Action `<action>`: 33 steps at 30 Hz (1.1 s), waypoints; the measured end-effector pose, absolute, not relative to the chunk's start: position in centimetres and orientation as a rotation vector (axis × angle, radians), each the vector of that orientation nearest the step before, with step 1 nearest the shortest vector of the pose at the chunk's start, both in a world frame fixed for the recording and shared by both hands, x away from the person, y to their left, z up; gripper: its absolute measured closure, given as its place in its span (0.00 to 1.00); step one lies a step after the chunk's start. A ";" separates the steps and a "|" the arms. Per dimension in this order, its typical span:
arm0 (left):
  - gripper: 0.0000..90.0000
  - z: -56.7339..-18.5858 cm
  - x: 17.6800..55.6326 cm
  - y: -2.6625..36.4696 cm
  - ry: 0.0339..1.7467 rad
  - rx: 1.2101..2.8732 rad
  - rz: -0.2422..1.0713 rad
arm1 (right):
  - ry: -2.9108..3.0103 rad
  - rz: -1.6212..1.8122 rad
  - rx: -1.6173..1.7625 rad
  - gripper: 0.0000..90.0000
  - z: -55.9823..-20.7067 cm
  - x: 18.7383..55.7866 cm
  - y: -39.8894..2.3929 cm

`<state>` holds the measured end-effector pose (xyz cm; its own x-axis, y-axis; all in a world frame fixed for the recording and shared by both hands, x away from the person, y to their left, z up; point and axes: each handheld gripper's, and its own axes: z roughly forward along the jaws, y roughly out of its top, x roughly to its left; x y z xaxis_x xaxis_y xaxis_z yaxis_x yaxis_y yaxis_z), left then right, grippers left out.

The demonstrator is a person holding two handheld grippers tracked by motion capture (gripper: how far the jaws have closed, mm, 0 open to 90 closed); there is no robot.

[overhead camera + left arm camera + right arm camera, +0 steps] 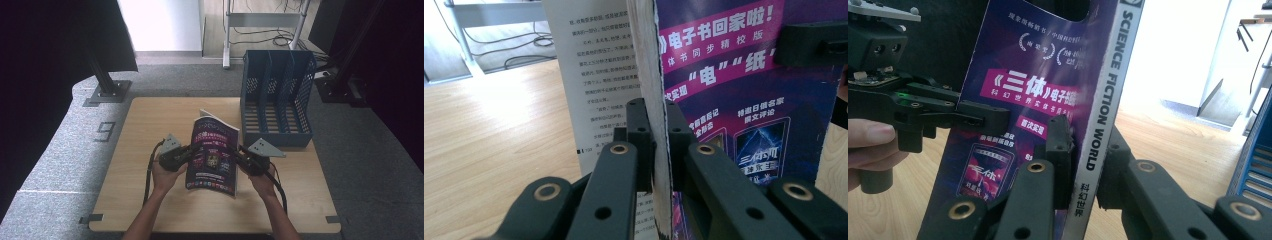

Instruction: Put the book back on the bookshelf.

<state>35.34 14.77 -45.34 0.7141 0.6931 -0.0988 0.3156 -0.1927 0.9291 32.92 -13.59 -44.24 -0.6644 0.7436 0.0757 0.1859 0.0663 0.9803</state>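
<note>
Jaws of both grippers clamp the magazine – blue file rack behind stands empty

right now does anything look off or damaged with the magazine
One thing: the magazine is held upright between the left gripper and right gripper, and a loose white page fans away from the other pages. The spine looks slightly scuffed. The file rack stands normally.
</note>
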 end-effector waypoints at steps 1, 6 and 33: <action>0.96 -45.2 35.4 14.7 0.797 1.789 0.419 | 1.899 1.635 0.915 0.87 -44.2 32.9 -13.7; 0.96 -44.2 35.6 14.6 0.770 1.792 0.454 | 1.875 1.635 0.874 0.87 -43.6 32.9 -13.8; 0.38 -45.8 34.9 15.6 0.807 1.802 0.429 | 1.926 1.700 0.726 0.90 -44.2 29.0 -14.0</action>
